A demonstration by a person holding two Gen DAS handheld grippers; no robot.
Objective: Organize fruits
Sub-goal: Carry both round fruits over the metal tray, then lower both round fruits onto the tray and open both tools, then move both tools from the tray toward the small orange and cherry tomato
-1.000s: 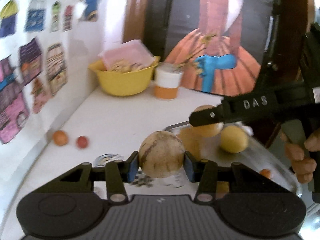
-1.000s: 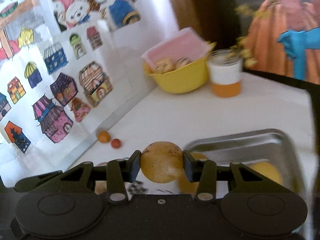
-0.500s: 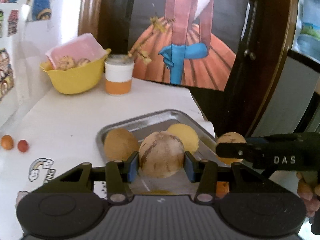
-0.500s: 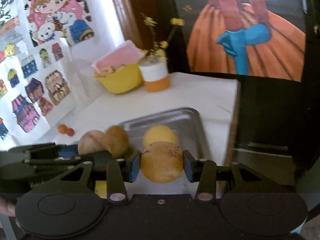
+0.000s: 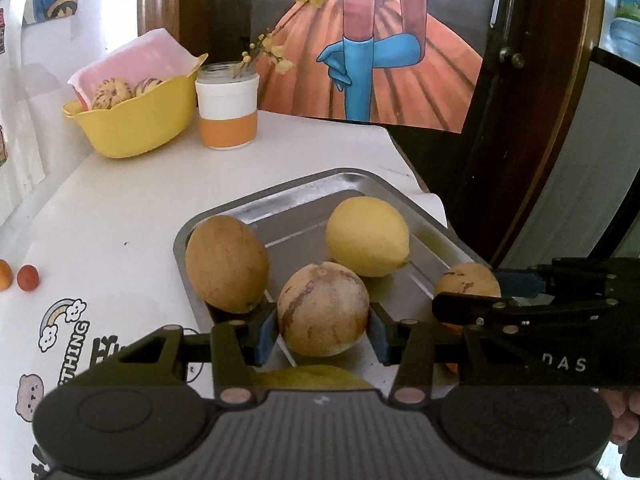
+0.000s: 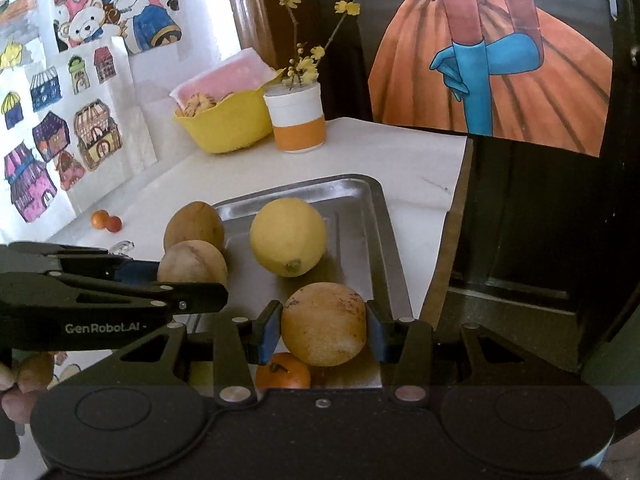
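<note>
Fruits [image 5: 367, 236] crowd metal tray [image 5: 356, 180]; yellow bowl [image 5: 136, 120] and cup [image 5: 228, 116] behind

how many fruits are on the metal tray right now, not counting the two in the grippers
3: a tan fruit at the tray's far left corner, a yellow lemon in the middle, and a small orange at the near edge. The grippers may hide more.

Lemon [image 5: 367, 236] in tray [image 5: 352, 180], bowl [image 5: 136, 120] & cup [image 5: 228, 110] behind, prob. farther left.
</note>
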